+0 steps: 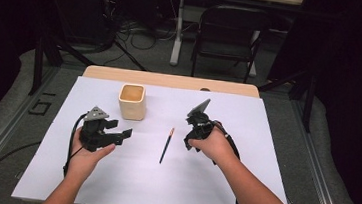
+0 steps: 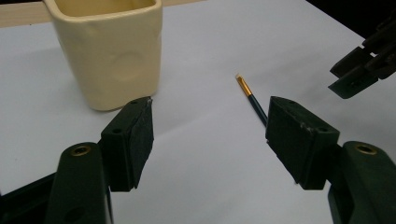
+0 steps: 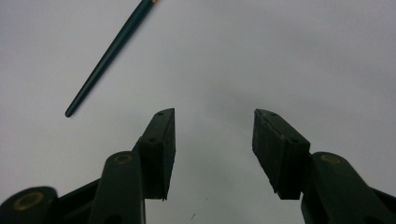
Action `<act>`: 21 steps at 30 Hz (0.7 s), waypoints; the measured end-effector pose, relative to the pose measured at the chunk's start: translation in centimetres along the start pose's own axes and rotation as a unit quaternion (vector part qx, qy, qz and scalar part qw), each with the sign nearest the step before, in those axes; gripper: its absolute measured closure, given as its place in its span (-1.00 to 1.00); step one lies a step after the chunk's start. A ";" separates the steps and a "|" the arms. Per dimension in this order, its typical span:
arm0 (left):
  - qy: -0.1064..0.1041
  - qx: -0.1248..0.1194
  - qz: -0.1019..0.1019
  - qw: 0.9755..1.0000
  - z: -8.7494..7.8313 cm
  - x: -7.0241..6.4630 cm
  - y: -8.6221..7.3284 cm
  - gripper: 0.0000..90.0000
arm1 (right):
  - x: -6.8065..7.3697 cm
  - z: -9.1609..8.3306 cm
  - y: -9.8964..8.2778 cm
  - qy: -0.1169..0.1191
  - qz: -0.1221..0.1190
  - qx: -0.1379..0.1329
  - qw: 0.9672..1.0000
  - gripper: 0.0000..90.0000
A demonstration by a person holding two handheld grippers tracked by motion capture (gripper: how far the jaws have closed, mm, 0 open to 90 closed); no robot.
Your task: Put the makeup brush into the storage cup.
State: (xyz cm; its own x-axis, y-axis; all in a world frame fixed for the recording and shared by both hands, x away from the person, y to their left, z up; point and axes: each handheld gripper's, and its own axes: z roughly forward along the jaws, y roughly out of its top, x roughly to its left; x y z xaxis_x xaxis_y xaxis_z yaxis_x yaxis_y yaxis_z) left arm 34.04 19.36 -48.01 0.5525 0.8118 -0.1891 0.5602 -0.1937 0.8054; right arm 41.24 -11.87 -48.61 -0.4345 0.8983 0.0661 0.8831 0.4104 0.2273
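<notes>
I have both claws low over the white sheet (image 1: pixel 246 138) that covers the tabletop, with a slim dark paintbrush (image 1: pixel 167 145) lying flat between them. Its gold ferrule and pale tip point away from me, toward the far edge, and the tapered handle end points back at me. A cream square cup (image 1: pixel 132 101) stands upright beyond my left claw (image 1: pixel 125 131), well apart from the brush.

My left claw is wide open with nothing in it; in the left gripper view the cup (image 2: pixel 112 51) sits just past one jaw and the brush's ferrule end (image 2: pixel 247 93) shows beside the other. My right claw (image 3: pixel 214 149) is about half open, also empty, looking down at bare paper with the brush handle (image 3: pixel 109 58) off to its upper left, not between the jaws.

I judge the step in hand to be picking up the brush with the right claw, likely for the cup. To do it well I would slide the right claw sideways until the handle lies squarely across the gap, turn the wrist so the jaws straddle it crosswise, then lower until the tips nearly touch the sheet before closing. A thin round handle can roll or skid away, so I would close slowly near its middle.
</notes>
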 end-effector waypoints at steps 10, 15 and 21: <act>0.002 0.001 -0.003 1.000 0.1 0.1 -0.1 -0.28 | 1.0 0.7 0.3 0.004 -0.013 -0.008 1.000 0.14; 0.000 0.001 -0.003 1.000 0.1 0.1 -0.1 -0.28 | 1.6 0.0 1.2 -0.023 -0.033 0.072 0.997 0.05; 0.001 0.000 -0.004 1.000 0.0 0.2 0.0 -0.28 | 2.3 1.2 1.0 -0.003 -0.017 0.001 1.000 -0.07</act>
State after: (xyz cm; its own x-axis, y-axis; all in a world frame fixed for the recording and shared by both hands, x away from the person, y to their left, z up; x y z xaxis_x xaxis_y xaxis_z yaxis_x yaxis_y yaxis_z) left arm 34.15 19.54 -48.09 0.5469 0.8145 -0.1936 0.5637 -0.1873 0.8045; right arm 41.35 -9.24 -49.36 -0.4628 0.8849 0.0537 0.8685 0.4404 0.2277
